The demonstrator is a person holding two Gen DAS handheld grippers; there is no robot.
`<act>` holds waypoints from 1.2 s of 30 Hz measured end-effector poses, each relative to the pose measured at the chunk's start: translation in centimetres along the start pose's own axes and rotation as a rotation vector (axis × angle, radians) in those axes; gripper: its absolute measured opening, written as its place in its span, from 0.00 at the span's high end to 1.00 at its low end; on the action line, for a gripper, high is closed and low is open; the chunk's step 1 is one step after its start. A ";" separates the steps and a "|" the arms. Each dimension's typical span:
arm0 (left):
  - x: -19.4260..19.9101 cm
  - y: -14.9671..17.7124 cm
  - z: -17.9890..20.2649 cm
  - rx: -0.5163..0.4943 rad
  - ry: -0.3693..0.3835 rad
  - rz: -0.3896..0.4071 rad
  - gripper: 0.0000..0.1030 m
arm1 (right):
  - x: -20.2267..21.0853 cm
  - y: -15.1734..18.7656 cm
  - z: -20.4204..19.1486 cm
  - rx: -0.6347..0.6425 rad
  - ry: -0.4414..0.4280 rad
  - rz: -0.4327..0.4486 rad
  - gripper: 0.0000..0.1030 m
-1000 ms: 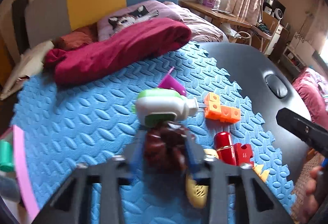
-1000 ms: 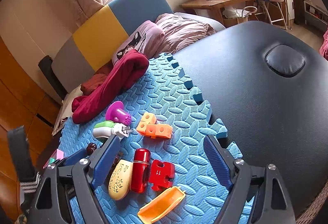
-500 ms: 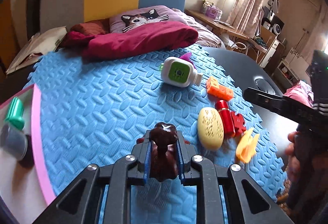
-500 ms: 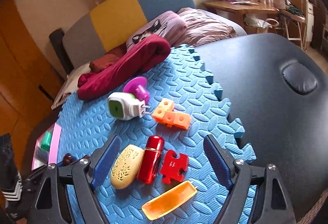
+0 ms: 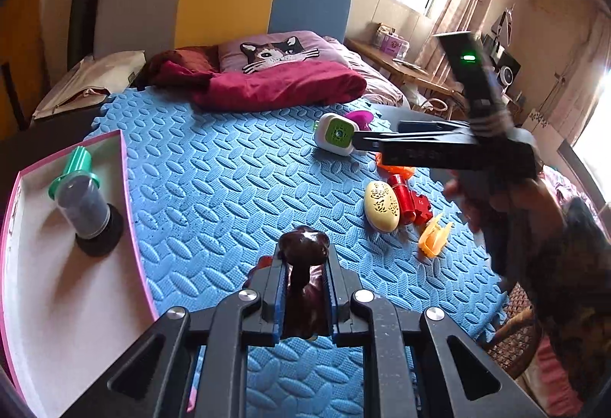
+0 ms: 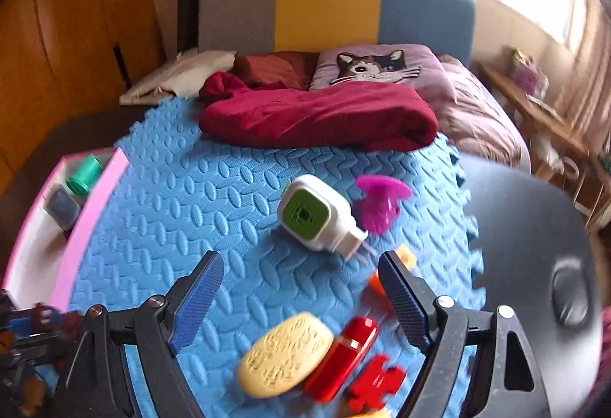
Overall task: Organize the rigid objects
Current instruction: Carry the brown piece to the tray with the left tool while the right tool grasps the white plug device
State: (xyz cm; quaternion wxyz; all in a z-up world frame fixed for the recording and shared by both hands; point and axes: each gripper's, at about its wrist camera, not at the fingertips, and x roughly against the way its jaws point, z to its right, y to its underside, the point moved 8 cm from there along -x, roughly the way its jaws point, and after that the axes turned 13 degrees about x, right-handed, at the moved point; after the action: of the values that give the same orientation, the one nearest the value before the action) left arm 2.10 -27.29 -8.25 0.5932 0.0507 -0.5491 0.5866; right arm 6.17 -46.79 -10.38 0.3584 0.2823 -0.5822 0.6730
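Brown figure (image 5: pixel 303 276) sits clamped in the left gripper (image 5: pixel 304 288); the tray (image 5: pixel 126 196) lies to its left. Clear the rim before release. Right gripper (image 6: pixel 301 288) gapes empty.

tray (image 5: pixel 130 227) – mat's (image 5: pixel 214 188) left edge | jar (image 5: pixel 82 204) in tray | toys – mat's right
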 end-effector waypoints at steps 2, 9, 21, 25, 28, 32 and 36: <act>0.8 0.1 -0.5 0.018 0.009 0.006 0.83 | -1.5 -0.4 0.0 0.052 0.015 -0.043 0.19; 3.3 -0.1 -2.7 0.078 0.011 0.033 0.83 | -6.4 -1.2 -0.5 0.189 0.067 -0.161 0.20; 8.4 -0.6 -10.7 0.241 -0.086 0.121 0.83 | -2.9 -1.1 -7.6 0.181 -0.071 -0.056 0.52; 10.3 -1.1 -15.2 0.341 -0.135 0.165 0.83 | -1.2 -0.1 -12.0 0.183 -0.168 -0.011 0.53; 11.3 -1.7 -17.8 0.371 -0.179 0.194 0.83 | -1.0 0.5 -14.3 0.212 -0.174 -0.005 0.53; 11.7 -3.2 -20.6 0.381 -0.234 0.220 0.83 | -1.3 0.6 -14.7 0.204 -0.169 0.001 0.53; 10.2 -5.2 -23.0 0.386 -0.273 0.205 0.83 | -1.3 0.6 -14.5 0.189 -0.169 0.000 0.53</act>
State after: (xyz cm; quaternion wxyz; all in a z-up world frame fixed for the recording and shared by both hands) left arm 16.65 -6.15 -7.04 0.4304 0.1857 -0.5041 0.7254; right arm 6.99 -32.75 -14.17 0.2799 0.3705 -0.5445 0.6985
